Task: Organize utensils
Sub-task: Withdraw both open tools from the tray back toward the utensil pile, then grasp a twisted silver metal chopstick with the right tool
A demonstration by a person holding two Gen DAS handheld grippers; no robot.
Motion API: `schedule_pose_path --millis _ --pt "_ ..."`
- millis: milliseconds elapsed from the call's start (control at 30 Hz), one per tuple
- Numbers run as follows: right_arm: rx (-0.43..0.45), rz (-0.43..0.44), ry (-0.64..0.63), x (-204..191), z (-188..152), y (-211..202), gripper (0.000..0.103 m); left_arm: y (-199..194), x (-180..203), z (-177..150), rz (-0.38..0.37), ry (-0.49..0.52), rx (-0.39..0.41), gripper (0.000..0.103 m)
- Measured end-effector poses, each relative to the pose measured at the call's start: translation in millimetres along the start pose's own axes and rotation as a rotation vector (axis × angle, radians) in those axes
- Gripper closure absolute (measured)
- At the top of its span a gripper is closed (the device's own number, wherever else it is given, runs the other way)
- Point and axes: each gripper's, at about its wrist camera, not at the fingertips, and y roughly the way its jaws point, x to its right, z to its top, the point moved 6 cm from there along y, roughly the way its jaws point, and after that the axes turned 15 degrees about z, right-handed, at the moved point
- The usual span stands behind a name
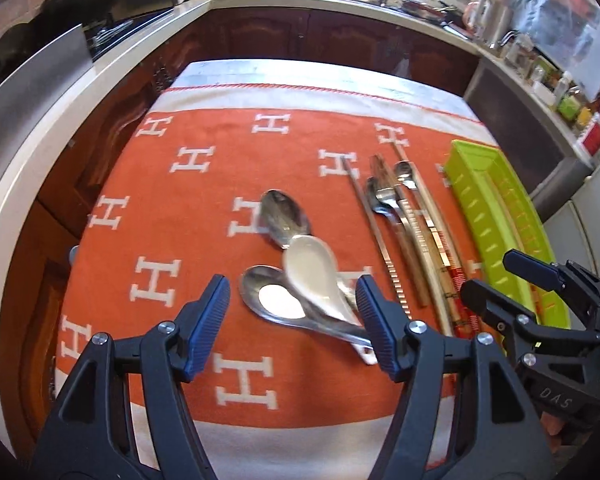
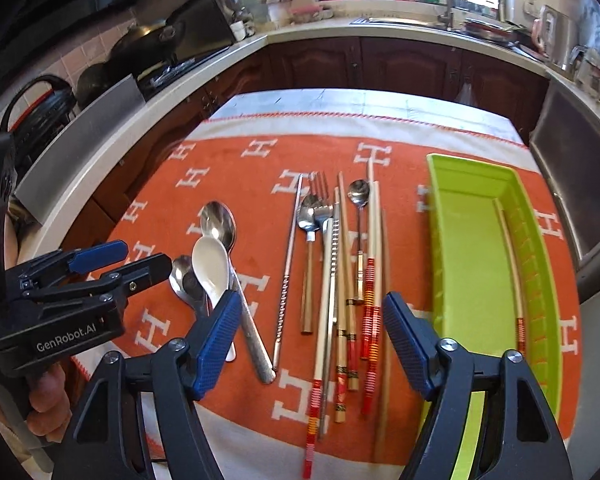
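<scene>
A white ceramic spoon (image 1: pixel 314 270) lies across two metal spoons (image 1: pixel 286 214) on the orange cloth; it also shows in the right wrist view (image 2: pixel 210 266). My left gripper (image 1: pixel 292 318) is open and empty, just above these spoons. To the right lies a bundle of chopsticks (image 2: pixel 346 316), a fork (image 2: pixel 320 196) and small spoons (image 2: pixel 358 194). My right gripper (image 2: pixel 310 338) is open and empty, low over the chopsticks' near ends. A green tray (image 2: pixel 468 256) at the right holds one chopstick (image 2: pixel 514 276).
The table with the orange H-patterned cloth (image 1: pixel 204 208) is ringed by dark cabinets and a pale counter (image 1: pixel 40 132). A stove with pans (image 2: pixel 148 52) is at the far left, a sink (image 2: pixel 404 20) at the back, and a steel appliance (image 2: pixel 572 152) close to the right.
</scene>
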Motion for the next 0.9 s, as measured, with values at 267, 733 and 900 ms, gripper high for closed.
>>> schedule_pose_path --millis 267,733,900 --pt "-0.099 0.066 -0.003 -4.8 0.3 66.1 0.071 28.9 -18.2 -6.3 0.005 -0.036 -0.064 0.040" --pt "-0.169 -0.018 -0.043 6.5 5.2 132.2 0.079 49.5 -32.2 -10.9 -0.017 -0.067 -0.091 0.040" --pt "-0.165 -0.083 -0.114 -0.1 5.1 136.3 0.088 47.4 -28.3 -9.2 -0.020 -0.052 -0.079 0.040"
